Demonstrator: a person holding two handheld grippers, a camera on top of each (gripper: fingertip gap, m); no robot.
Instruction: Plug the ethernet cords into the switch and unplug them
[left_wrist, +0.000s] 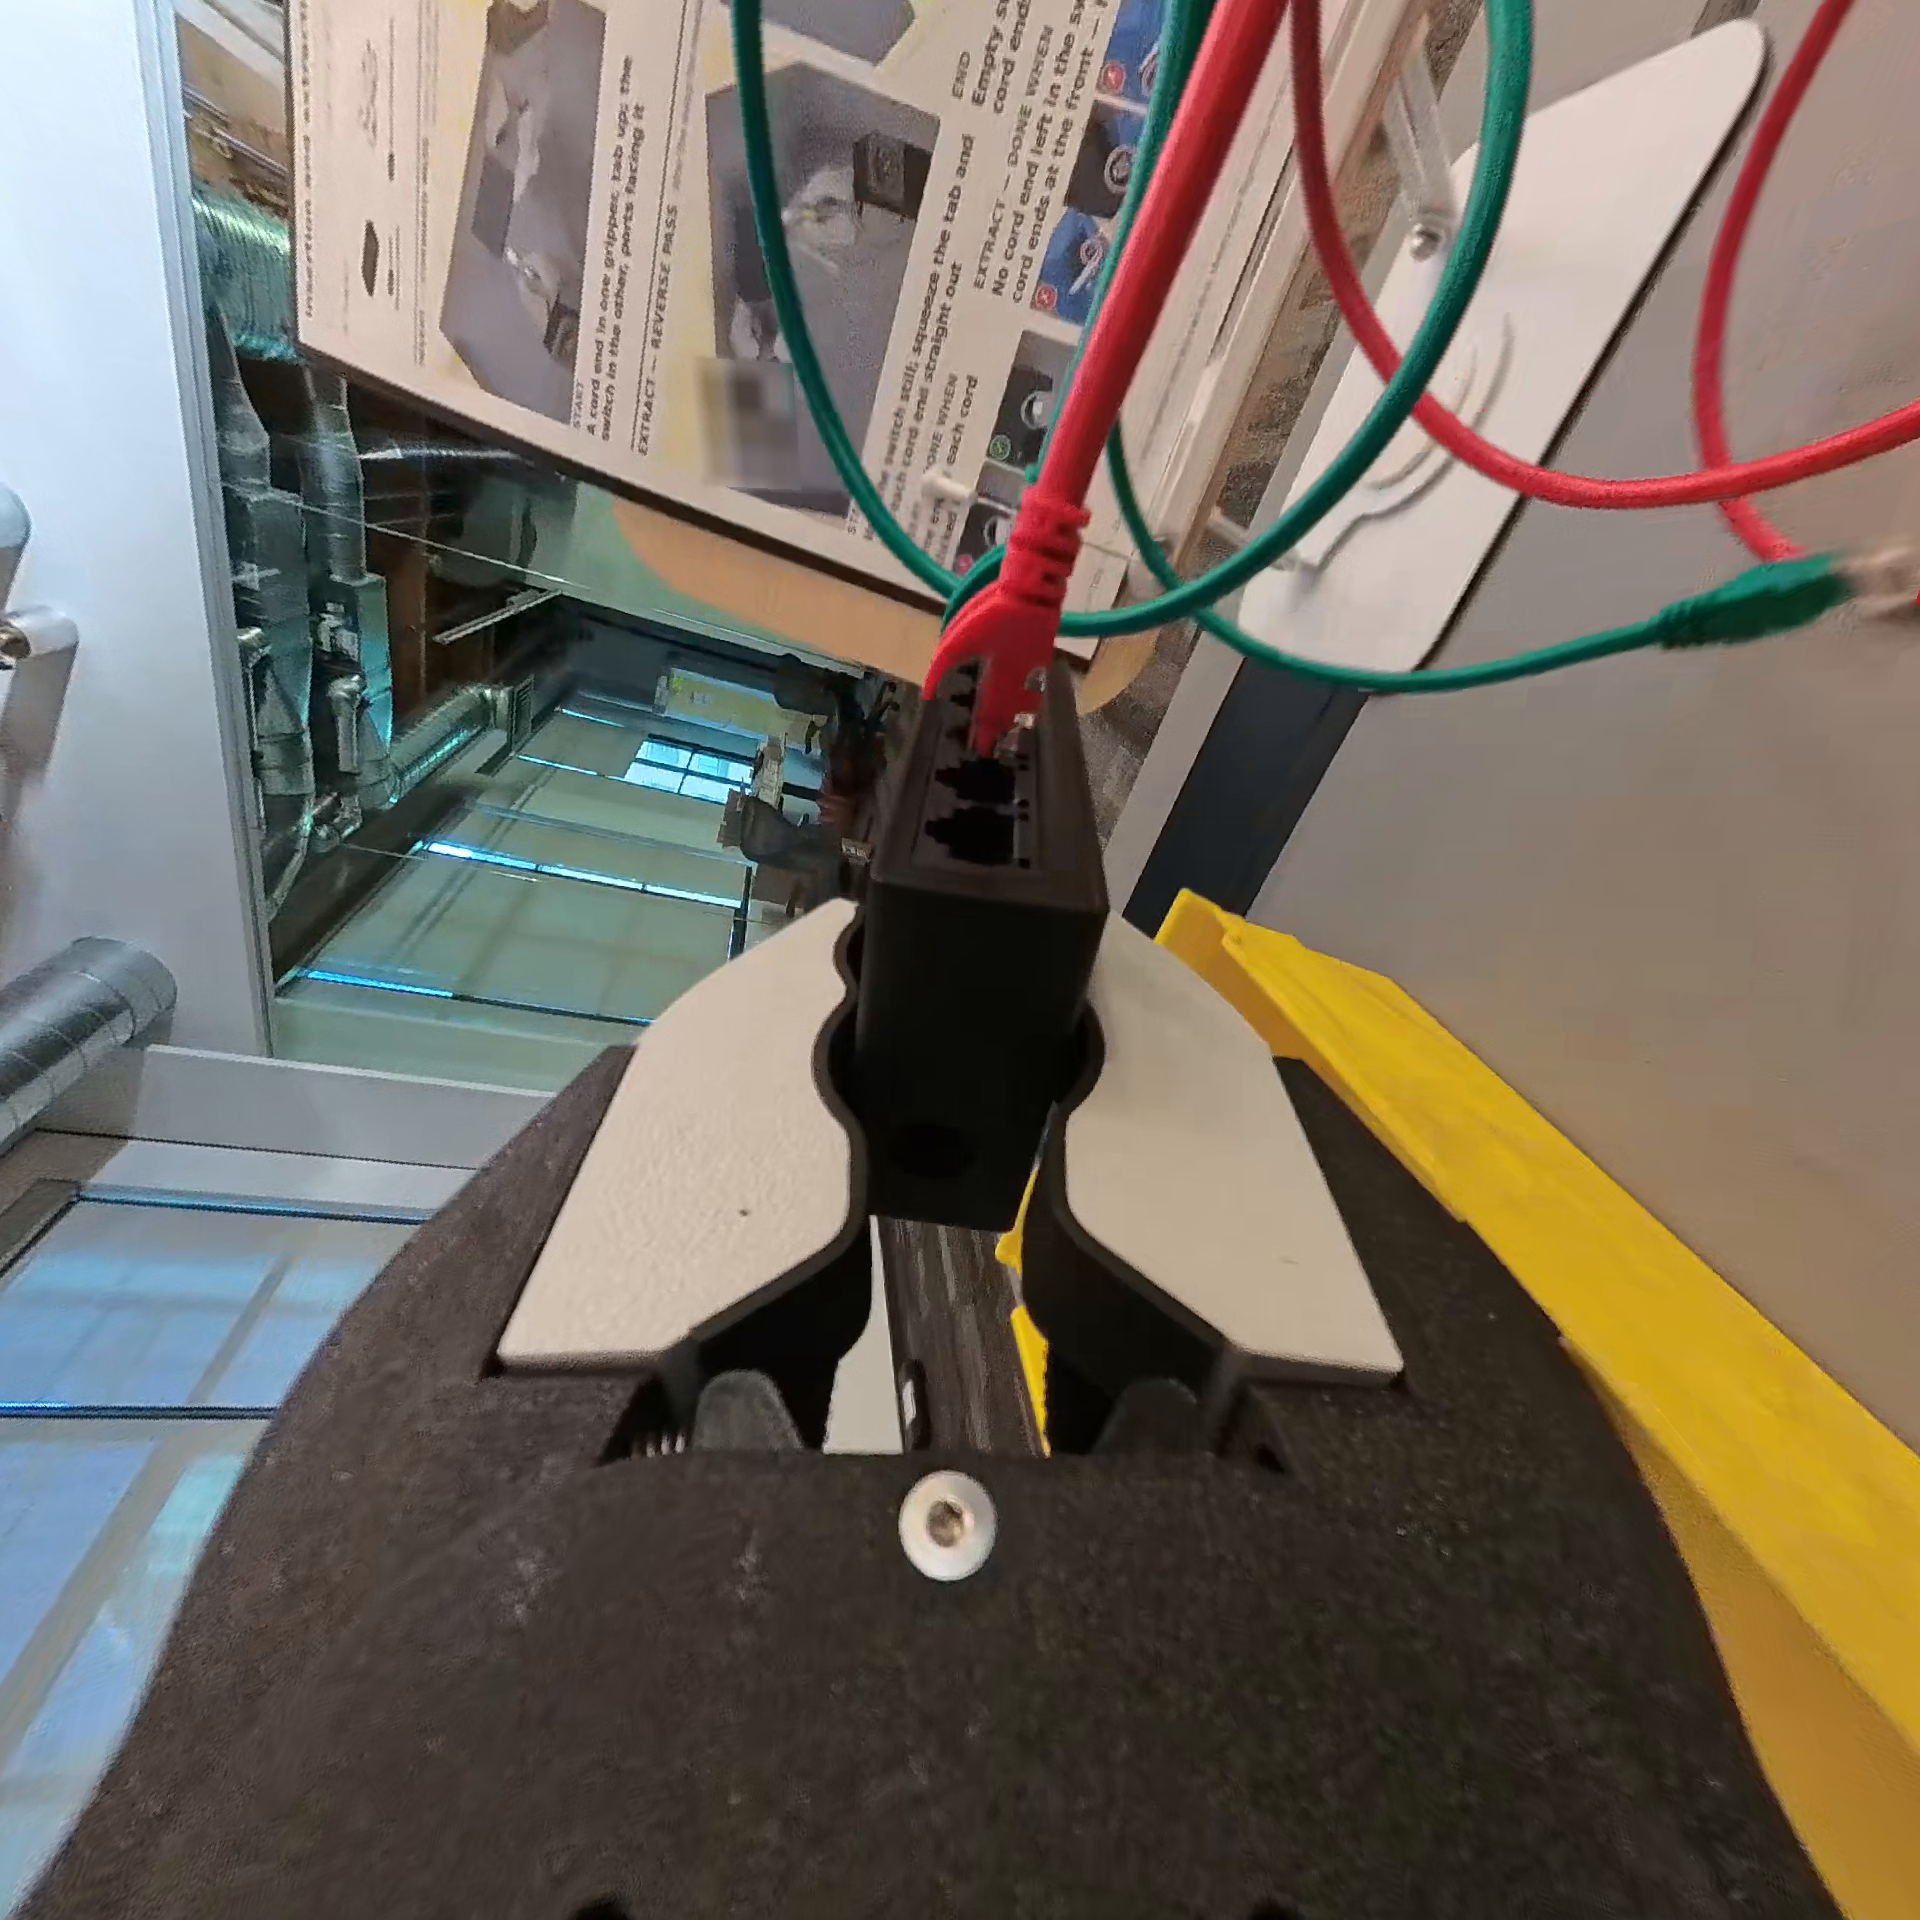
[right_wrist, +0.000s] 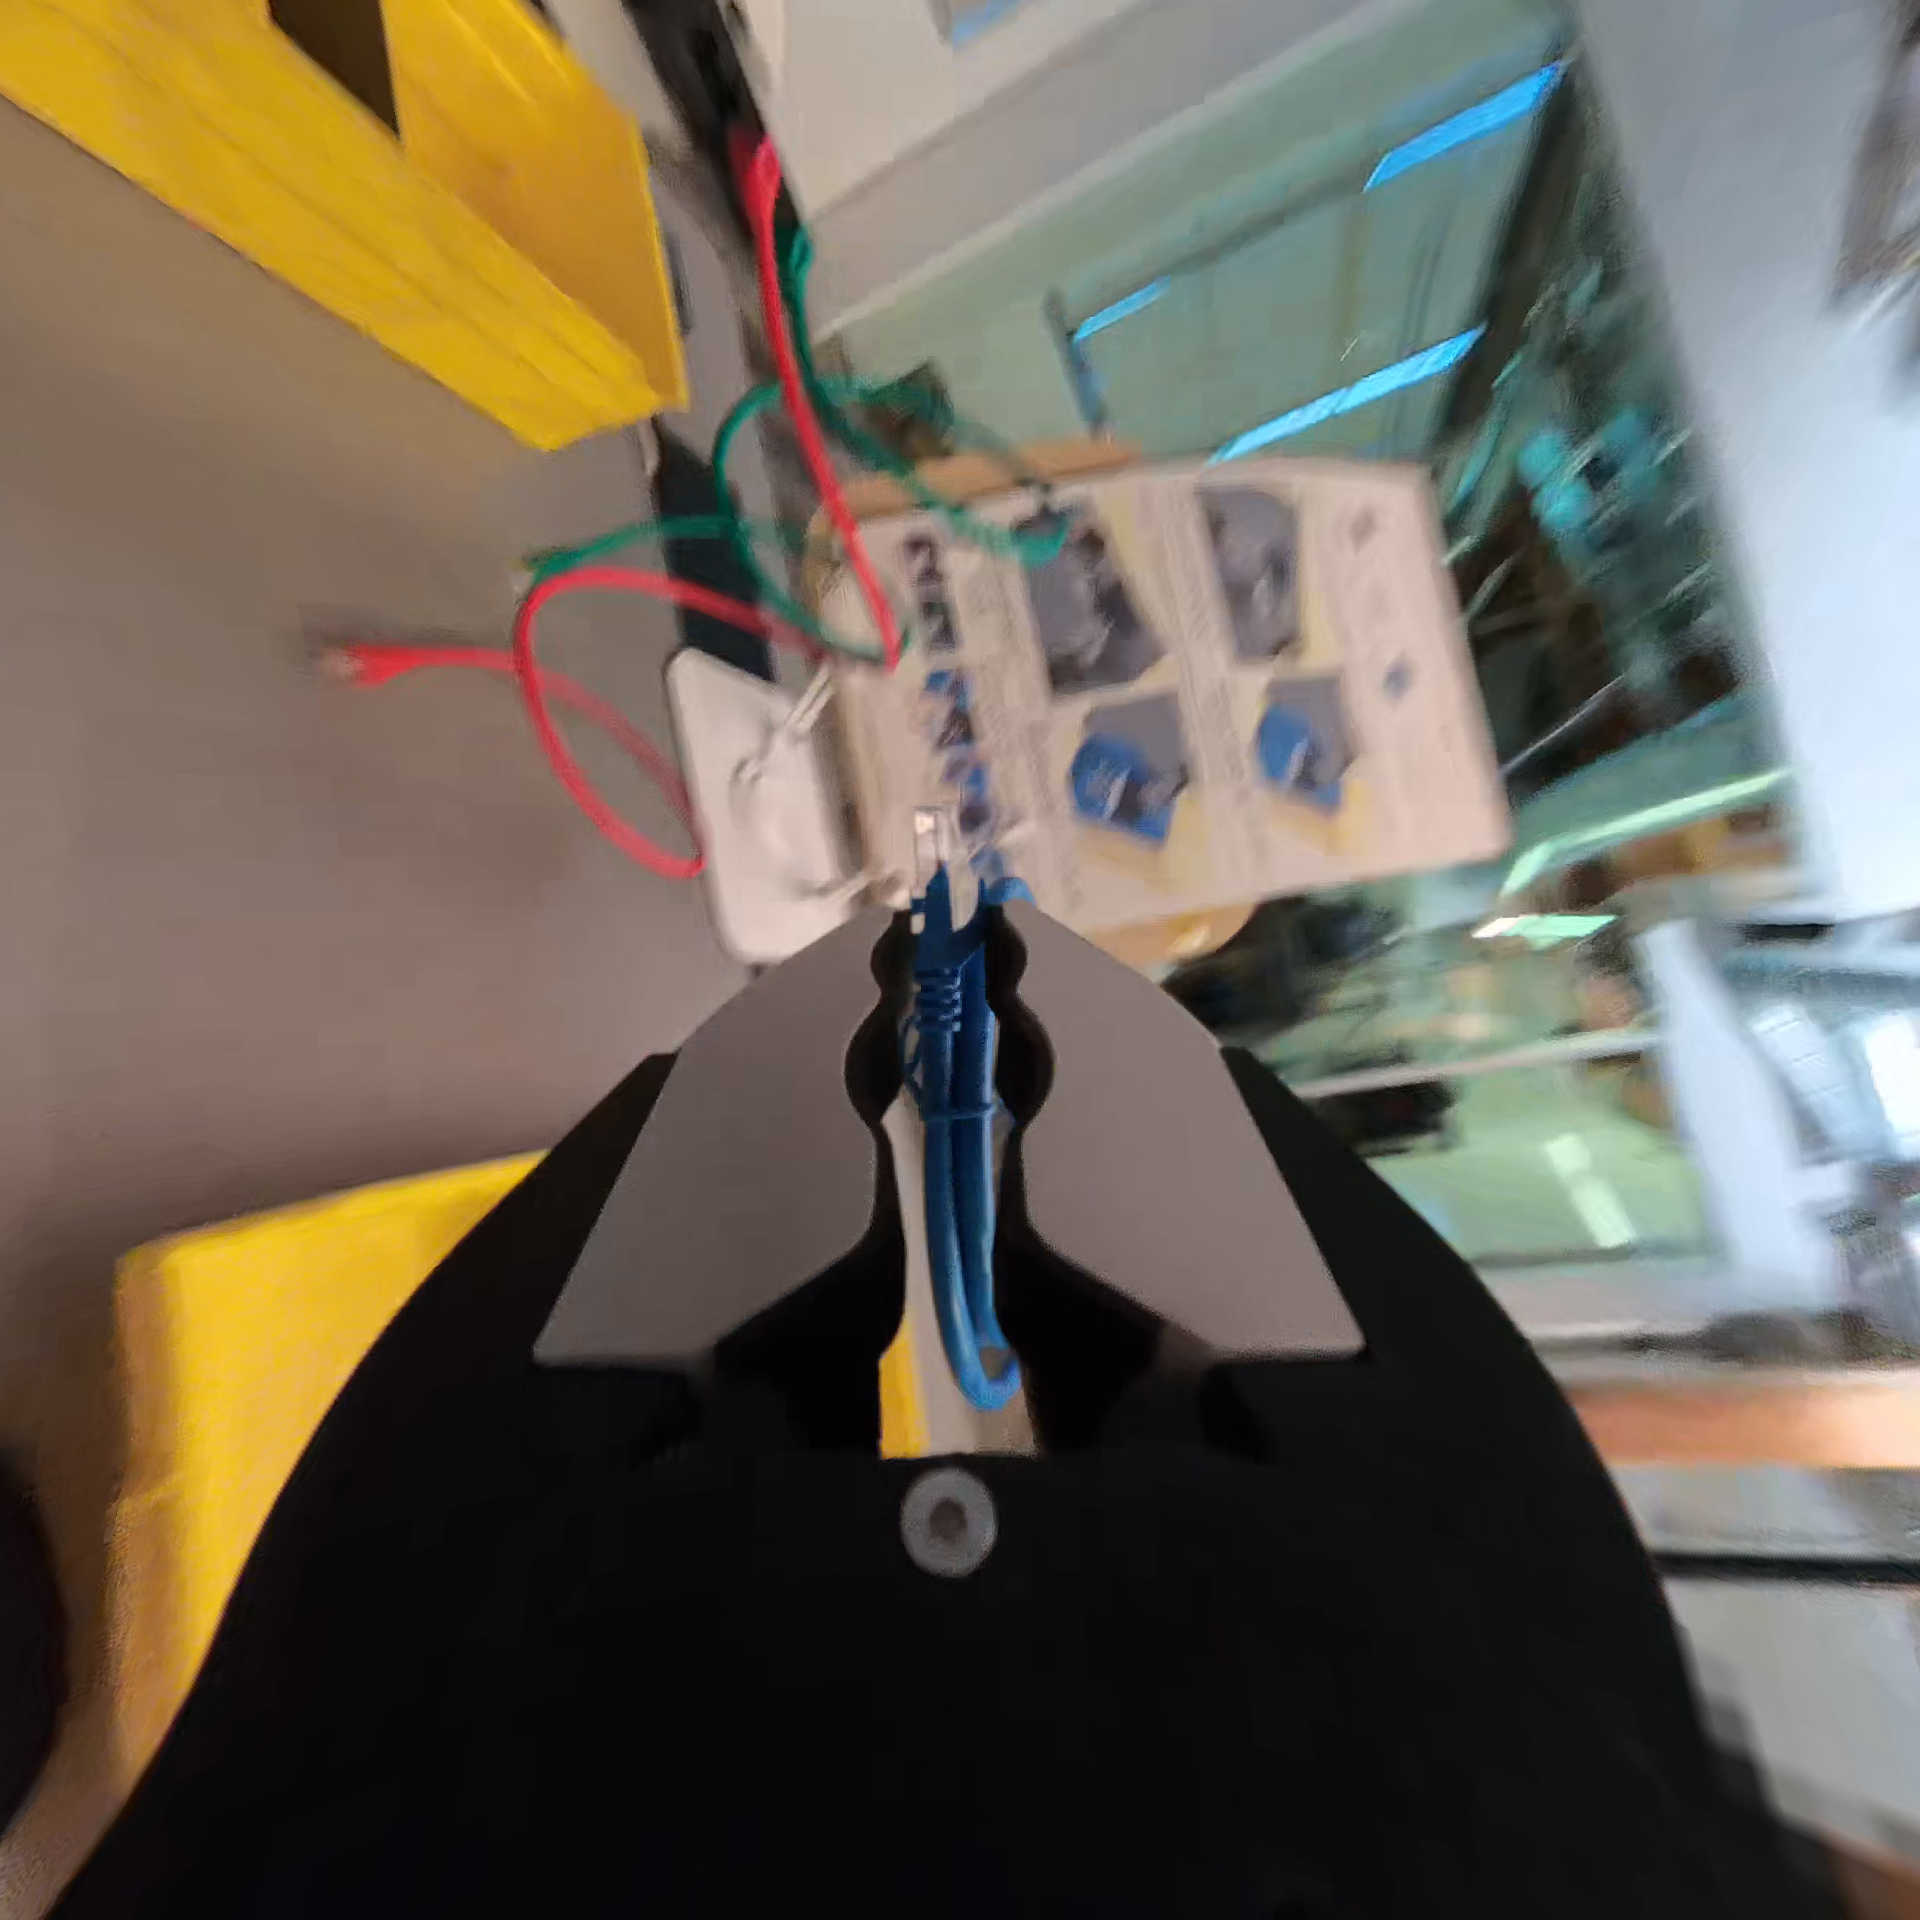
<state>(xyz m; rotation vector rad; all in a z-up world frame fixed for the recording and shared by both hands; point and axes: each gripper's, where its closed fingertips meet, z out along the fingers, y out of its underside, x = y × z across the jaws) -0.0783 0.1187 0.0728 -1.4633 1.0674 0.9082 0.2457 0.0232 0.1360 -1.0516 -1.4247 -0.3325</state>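
With the switch (left_wrist: 977, 997) clamped in the left gripper (left_wrist: 971, 966), a red cord (left_wrist: 1049, 561) already seated, and the blue cord (right_wrist: 951, 997) pinched in the right gripper (right_wrist: 948, 925), a misaligned plug could be jammed against a port edge.

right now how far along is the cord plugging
Done: one red cord sits in the black switch held by the left tool. In hand: the right tool grips a blue cord end. Left: that one, a loose green end, then unplugging.
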